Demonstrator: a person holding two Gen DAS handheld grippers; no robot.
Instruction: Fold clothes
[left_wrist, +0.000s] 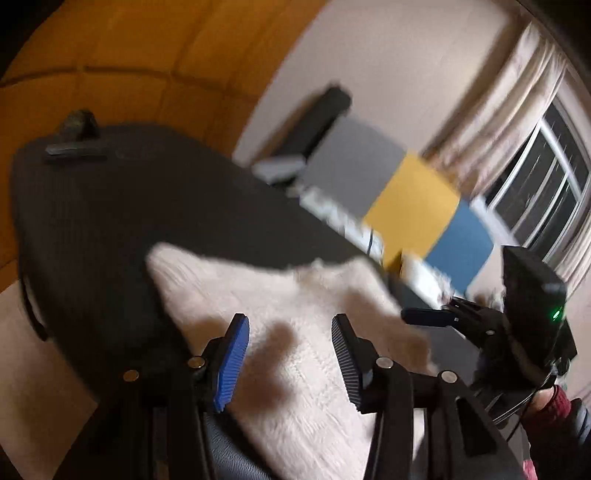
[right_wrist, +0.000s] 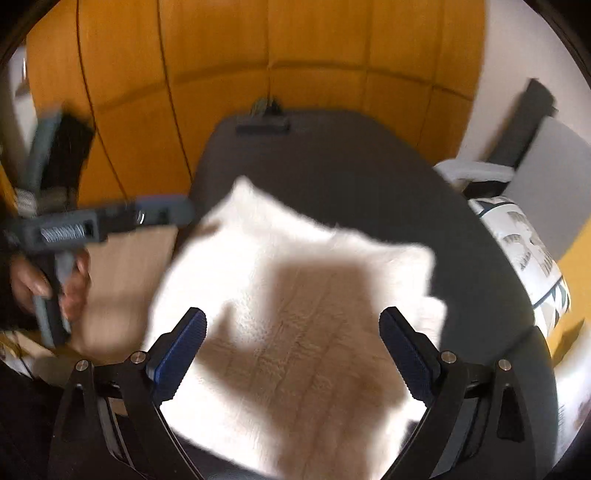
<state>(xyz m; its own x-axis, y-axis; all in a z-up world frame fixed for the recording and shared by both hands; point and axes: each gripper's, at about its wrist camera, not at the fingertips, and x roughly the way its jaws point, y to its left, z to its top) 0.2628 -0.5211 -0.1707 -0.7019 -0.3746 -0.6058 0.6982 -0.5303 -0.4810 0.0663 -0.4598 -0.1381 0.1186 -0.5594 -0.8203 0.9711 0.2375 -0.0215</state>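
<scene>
Edges and room: dark grey tabletop (right_wrist: 351, 177) is showing a rounded outline; the far half is lying bare up to a small dark clamp-like fitting (right_wrist: 263, 120) sitting at the far edge. Orange panelled wall (right_wrist: 314, 48) is standing just behind that edge. On the right side a patterned cushion (right_wrist: 524, 258) is sitting just beside the tabletop rim, with a grey chair back (right_wrist: 554, 166) behind it. Window with pale curtain (left_wrist: 517, 107) is showing at far right in the left wrist view.

Count: one garment, two tongs, one hand visible.

Garment: one white fleecy cloth (right_wrist: 295, 280) is lying on the near half of the tabletop, roughly square, flat, with fuzzy edges; its near edge is reaching the tabletop's near rim. A dark shadow is falling across its middle. A second layer is peeking out at its right edge, so it is looking folded at least once. Both views are motion-blurred.

Left tongs (left_wrist: 288, 362): standing wide, holding nothing, hovering over the cloth's near part.

Right tongs (right_wrist: 291, 354): spread wide, empty, hovering above the cloth.

A hand (right_wrist: 55, 284) is gripping the left tool's handle at the left of the right wrist view
</scene>
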